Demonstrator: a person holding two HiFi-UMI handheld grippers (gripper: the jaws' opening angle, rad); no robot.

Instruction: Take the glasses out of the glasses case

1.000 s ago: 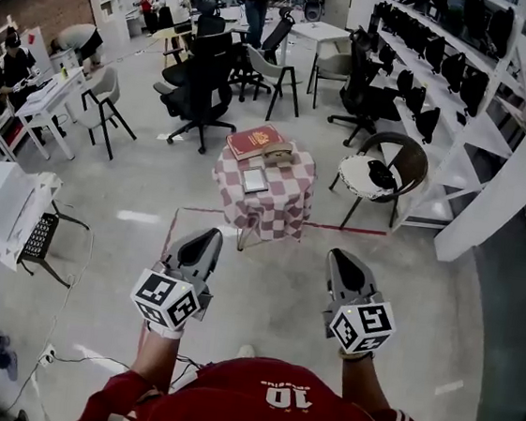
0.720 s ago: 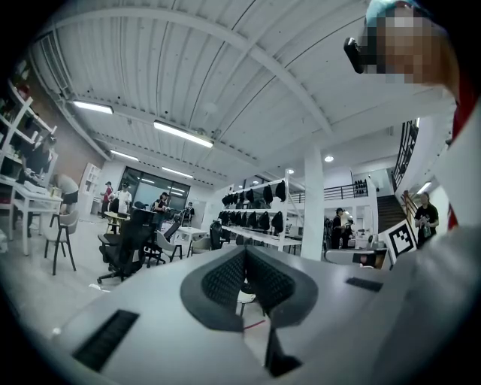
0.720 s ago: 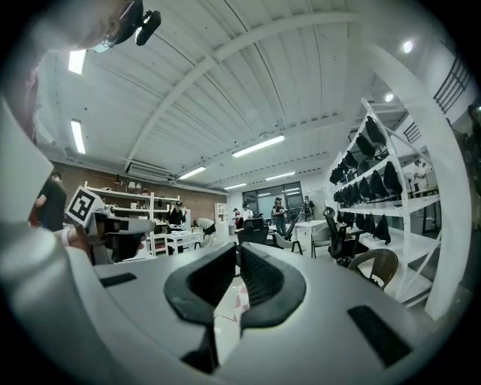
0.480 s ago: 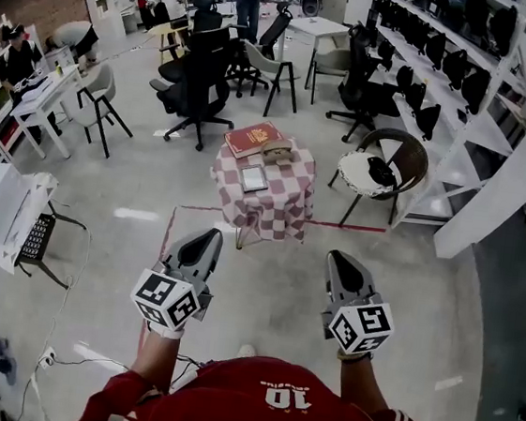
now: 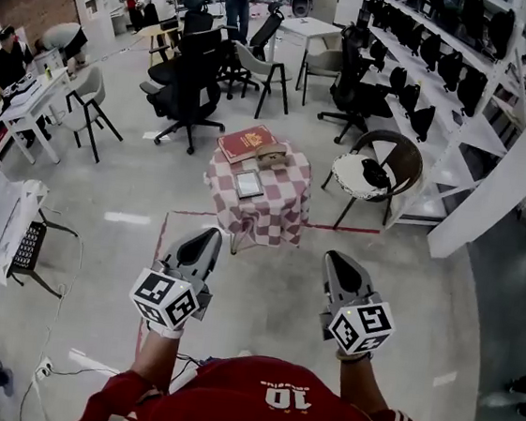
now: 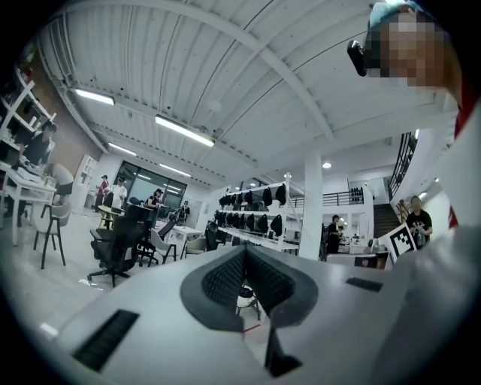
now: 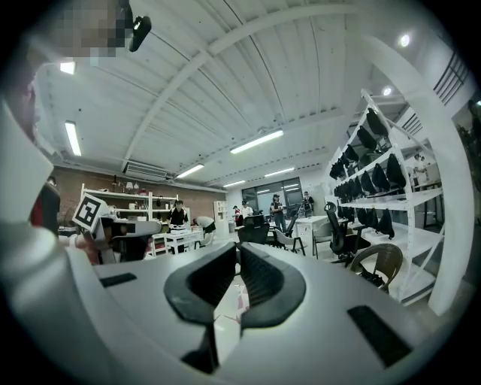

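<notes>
A small table [image 5: 279, 209] under a red-and-white checked cloth stands some way ahead of me on the floor. A tan glasses case [image 5: 271, 155] lies shut at its far side, next to a red book [image 5: 245, 142]. A flat grey-framed item [image 5: 248, 183] rests in the middle of the cloth. My left gripper [image 5: 206, 244] and right gripper [image 5: 334, 262] are held side by side in the air, well short of the table. In the left gripper view [image 6: 245, 253] and the right gripper view [image 7: 238, 253] the jaws meet with nothing between them.
To the right of the table, a wicker chair [image 5: 403, 162] holds a black item on a white cushion. Black office chairs [image 5: 185, 83] stand behind the table, and shelving [image 5: 465, 96] runs along the right. A red tape line [image 5: 336, 228] marks the floor. A keyboard [image 5: 29, 244] lies on a stand at left.
The table and room have slid slightly left in the head view. Both grippers keep the same pose and stay shut.
</notes>
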